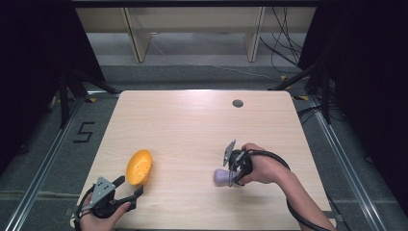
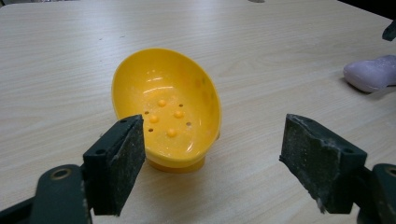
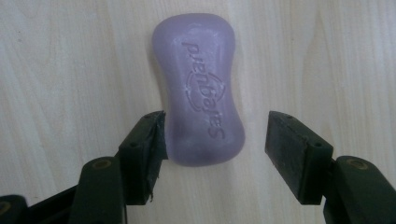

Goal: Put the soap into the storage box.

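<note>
Purple soap is lying on the table, unpicked, between the right gripper's spread jaws; the left gripper is waiting spread before the empty dish.

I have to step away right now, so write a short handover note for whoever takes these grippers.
Left gripper: open, resting just short of the yellow soap dish, holding nothing.
Right gripper: open over the near end of the purple soap bar; one pad is at its side, the other clear.
Both things lie apart on the table.
Done: nothing yet; the dish is empty.
Left, probably: grip the soap and set it in the dish.
</note>
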A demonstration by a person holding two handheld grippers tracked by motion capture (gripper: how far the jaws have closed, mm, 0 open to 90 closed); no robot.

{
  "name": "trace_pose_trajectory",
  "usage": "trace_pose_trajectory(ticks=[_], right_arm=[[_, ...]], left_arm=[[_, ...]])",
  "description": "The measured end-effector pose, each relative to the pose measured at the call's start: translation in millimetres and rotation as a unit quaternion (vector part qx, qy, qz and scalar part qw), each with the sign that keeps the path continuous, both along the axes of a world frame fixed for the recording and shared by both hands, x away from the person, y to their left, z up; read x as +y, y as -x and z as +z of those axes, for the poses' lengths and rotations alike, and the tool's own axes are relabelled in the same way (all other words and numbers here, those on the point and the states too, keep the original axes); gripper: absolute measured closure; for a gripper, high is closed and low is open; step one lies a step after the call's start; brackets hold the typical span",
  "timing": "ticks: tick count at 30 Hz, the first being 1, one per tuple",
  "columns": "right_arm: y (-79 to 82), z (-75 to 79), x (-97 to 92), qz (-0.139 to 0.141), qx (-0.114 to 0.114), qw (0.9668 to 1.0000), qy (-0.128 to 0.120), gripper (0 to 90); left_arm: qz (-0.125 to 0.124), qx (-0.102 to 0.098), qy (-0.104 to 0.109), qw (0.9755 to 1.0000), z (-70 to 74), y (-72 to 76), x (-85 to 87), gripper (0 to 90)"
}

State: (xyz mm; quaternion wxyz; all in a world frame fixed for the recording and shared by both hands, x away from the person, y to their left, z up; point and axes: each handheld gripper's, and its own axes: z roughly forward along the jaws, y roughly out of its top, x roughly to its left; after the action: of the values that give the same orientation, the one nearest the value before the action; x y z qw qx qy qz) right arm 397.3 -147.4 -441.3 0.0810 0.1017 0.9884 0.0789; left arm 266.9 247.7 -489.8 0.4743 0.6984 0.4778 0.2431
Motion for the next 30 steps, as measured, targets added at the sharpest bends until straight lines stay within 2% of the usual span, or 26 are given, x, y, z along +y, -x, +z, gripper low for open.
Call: trace_pose_trajectory(ticks=[1, 4, 5, 6, 7, 10, 12, 15, 19, 21, 22, 26, 27, 28, 30], right_arm=[[-1.2, -1.4, 1.6, 0.012, 0.001, 0.9999, 0.004, 38.3], [0.8, -4.3, 7.2, 0.0, 0.009, 0.9999, 0.014, 37.9], [-1.9, -6.4, 7.7, 0.014, 0.005, 0.9998, 0.014, 37.9], [-2.2, -7.9, 9.3, 0.014, 0.007, 0.9998, 0.015, 37.8], [-0.7, -9.0, 12.5, 0.003, 0.009, 0.9998, 0.019, 37.8], [-3.0, -12.4, 13.2, 0.015, 0.013, 0.9997, 0.013, 37.8], [-3.9, -15.6, 14.4, 0.024, 0.013, 0.9995, 0.019, 38.0], [-5.3, -18.1, 14.5, 0.02, 0.01, 0.9996, 0.017, 38.5], [-7.3, -19.9, 18.8, 0.028, 0.022, 0.9991, 0.022, 39.0], [-7.2, -20.7, 20.5, 0.022, 0.026, 0.9991, 0.025, 39.0], [-10.3, -21.9, 20.3, 0.04, 0.026, 0.9986, 0.024, 39.3], [-10.5, -23.3, 24.0, 0.027, 0.039, 0.9983, 0.033, 40.0], [-10.4, -23.4, 24.9, 0.027, 0.038, 0.9982, 0.038, 40.4], [-13.8, -24.7, 25.9, 0.046, 0.03, 0.998, 0.029, 41.3], [-14.6, -24.9, 25.3, 0.046, 0.029, 0.998, 0.033, 41.7]], left_arm=[[0.001, 0.0, 0.001, 1.0, 0.0, 0.0, 0.1, 21.2], [0.001, 0.0, 0.001, 1.0, -0.3, 0.0, -0.1, 21.3], [-0.001, 0.0, 0.0, 1.0, -0.3, -0.1, -0.1, 21.2], [-0.001, -0.001, 0.0, 1.0, -0.4, -0.2, -0.2, 21.2], [-0.001, -0.001, 0.0, 1.0, -0.7, -0.4, -0.5, 21.2], [-0.002, 0.001, 0.002, 1.0, -1.1, -1.1, -0.9, 21.2], [-0.003, -0.001, 0.0, 1.0, -0.4, -0.4, -1.2, 21.2], [0.0, 0.0, 0.0, 1.0, -0.2, 0.3, -1.8, 21.2], [-0.005, 0.001, 0.004, 1.0, -0.8, 0.1, -3.5, 21.2], [-0.009, 0.0, -0.003, 1.0, -0.5, 0.1, -3.8, 21.2], [-0.009, 0.0, -0.003, 1.0, -0.5, 0.3, -4.0, 21.2], [-0.01, -0.001, -0.001, 0.9999, -0.4, 0.6, -4.9, 21.2], [-0.01, 0.0, 0.003, 0.9999, -0.7, 0.3, -5.0, 21.2], [-0.012, -0.002, 0.001, 0.9999, -0.4, 0.5, -4.7, 21.2], [-0.01, 0.001, -0.004, 0.9999, -0.3, 0.8, -4.8, 21.2]])
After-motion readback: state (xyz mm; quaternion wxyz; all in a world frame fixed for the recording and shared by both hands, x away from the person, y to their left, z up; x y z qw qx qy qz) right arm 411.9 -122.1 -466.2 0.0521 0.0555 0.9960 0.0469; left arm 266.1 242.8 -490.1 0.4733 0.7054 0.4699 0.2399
